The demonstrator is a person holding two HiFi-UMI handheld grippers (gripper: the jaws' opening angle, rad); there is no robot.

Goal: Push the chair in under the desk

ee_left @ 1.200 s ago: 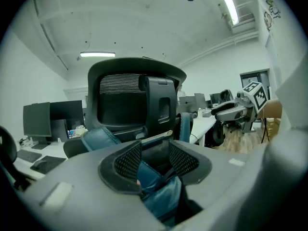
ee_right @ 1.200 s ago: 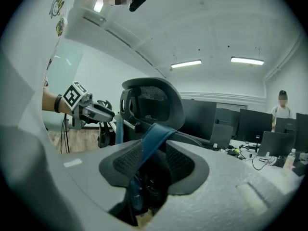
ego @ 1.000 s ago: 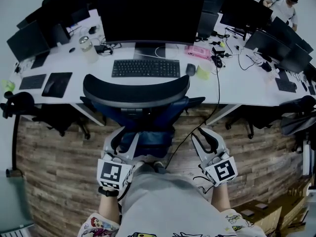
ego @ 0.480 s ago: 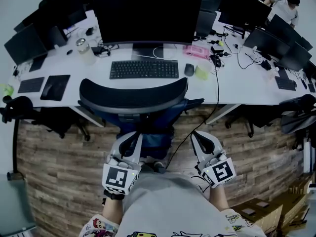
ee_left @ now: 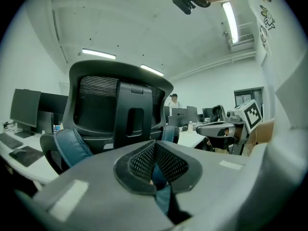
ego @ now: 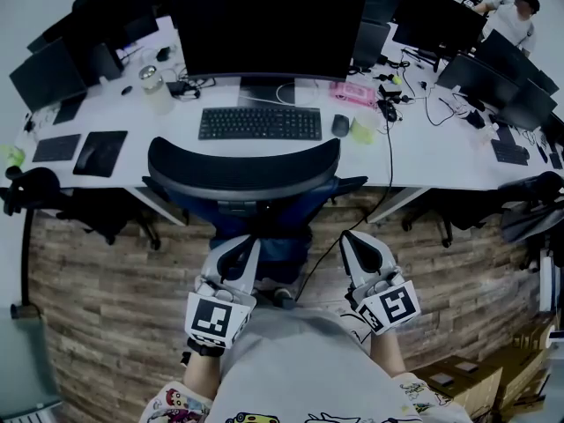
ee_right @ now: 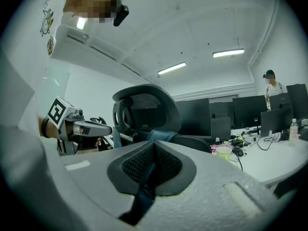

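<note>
The office chair (ego: 244,170), with a black mesh back and a blue seat, stands at the white desk (ego: 423,152) with its backrest toward me and its seat partly under the desk edge. My left gripper (ego: 238,248) is low behind the chair's left side. Its jaws have just closed and are shut on nothing. My right gripper (ego: 359,243) hangs to the right of the chair, also shut and empty. The left gripper view shows the backrest (ee_left: 118,109) a little way ahead, untouched, beyond the left gripper (ee_left: 154,165). In the right gripper view the chair (ee_right: 144,112) stands left of the right gripper (ee_right: 153,165).
On the desk are a large monitor (ego: 269,29), a keyboard (ego: 260,122) and a mouse (ego: 340,124). A cable (ego: 388,174) drops over the desk edge right of the chair. Other chairs (ego: 35,188) (ego: 538,192) flank it. Cardboard boxes (ego: 480,382) lie on the floor at the lower right.
Both grippers' jaws were open a second ago and are now shut on nothing. The left gripper has moved slightly right and toward the chair. The chair has not visibly moved.
</note>
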